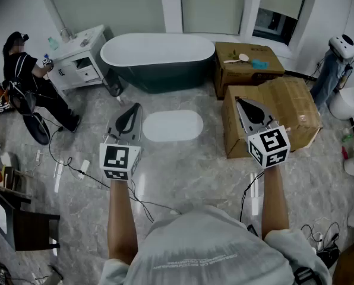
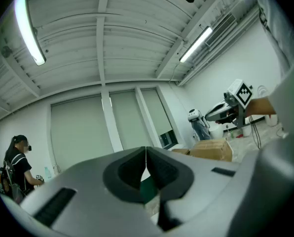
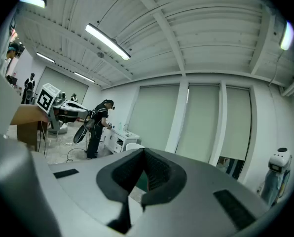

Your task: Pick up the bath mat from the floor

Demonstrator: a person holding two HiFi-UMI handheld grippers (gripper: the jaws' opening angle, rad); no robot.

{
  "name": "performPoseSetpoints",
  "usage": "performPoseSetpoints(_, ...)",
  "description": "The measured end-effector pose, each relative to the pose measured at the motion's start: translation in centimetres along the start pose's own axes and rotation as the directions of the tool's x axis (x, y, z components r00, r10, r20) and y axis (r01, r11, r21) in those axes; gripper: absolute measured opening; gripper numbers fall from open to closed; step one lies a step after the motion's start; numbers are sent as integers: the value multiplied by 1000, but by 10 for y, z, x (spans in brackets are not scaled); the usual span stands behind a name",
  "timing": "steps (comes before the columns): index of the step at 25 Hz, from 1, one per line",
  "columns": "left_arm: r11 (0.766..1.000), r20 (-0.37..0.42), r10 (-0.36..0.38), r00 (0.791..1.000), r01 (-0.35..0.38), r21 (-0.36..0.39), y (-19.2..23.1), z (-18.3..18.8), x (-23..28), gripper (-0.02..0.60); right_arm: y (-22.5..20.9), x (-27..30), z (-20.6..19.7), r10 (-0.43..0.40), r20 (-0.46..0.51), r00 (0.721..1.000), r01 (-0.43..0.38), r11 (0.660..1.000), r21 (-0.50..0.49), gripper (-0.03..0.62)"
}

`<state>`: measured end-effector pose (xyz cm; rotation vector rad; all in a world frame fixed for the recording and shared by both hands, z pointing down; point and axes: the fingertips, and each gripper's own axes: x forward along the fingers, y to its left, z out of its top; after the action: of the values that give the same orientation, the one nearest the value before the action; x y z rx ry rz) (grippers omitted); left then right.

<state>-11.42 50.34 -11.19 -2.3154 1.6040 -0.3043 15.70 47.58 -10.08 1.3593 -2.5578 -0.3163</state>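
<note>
On the floor (image 1: 183,171) by one bathtub (image 1: 159,55) lies one bath mat (image 1: 172,125); your left gripper (image 1: 132,109) and right gripper (image 1: 241,101) hover, fingers closed, empty.

Grey marbled floor (image 1: 183,177) is spreading across the room, with black cables (image 1: 67,162) trailing over its left side. A bathtub (image 1: 159,55), white inside and dark outside, is standing along the floor's far edge beneath blind-covered windows (image 1: 212,5). A white drawer cabinet (image 1: 79,58) is sitting at the far left corner, with a person in dark clothes (image 1: 22,70) leaning toward it. A far cardboard box (image 1: 248,67) and a larger near cardboard box (image 1: 284,108) are resting right of the bathtub. White round containers (image 1: 346,103) are lining the right edge. A dark chair (image 1: 22,227) is occupying the near left corner. Tube lights (image 2: 31,28) are glowing on a white ribbed ceiling (image 2: 112,43).
</note>
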Motion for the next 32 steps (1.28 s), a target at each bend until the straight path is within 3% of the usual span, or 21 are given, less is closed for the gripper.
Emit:
performPoseSetpoints(9, 999, -16, -44, 999, 45, 14, -11, -8, 2, 18, 6, 0, -2, 32, 36, 999, -33, 999, 28, 15)
performPoseSetpoints(13, 1000, 15, 31, 999, -31, -3, -1, -7, -1, 22, 6, 0, -7, 26, 30, 999, -27, 999, 29, 15)
performPoseSetpoints(14, 999, 14, 45, 999, -45, -1, 1, -8, -1, 54, 6, 1, -9, 30, 29, 999, -31, 999, 34, 15)
performPoseSetpoints(15, 999, 8, 51, 999, -51, 2, 2, -10, 0, 138, 7, 2, -9, 39, 32, 999, -40, 998, 46, 17)
performPoseSetpoints(16, 999, 0, 48, 999, -48, 0, 2, -12, 2, 182, 7, 3, -9, 47, 39, 998, -50, 997, 61, 17)
performPoseSetpoints(17, 999, -4, 39, 999, -39, -7, 0, -12, 4, 186, 7, 4, -7, 53, 49, 997, -57, 996, 74, 20)
performPoseSetpoints(21, 999, -18, 8, 1000, -9, -35, -10, -14, 10, 187, 6, 9, -6, 65, 60, 996, -69, 995, 72, 174)
performPoseSetpoints(27, 999, -72, -11, 997, 8, -48, -29, -30, 19, 188, -9, 11, -20, 62, 47, 997, -65, 996, 66, 202)
performPoseSetpoints(32, 997, -136, 18, 991, -27, -67, -42, -48, 27, 187, -23, 9, -41, 73, 12, 997, -74, 995, 65, 202)
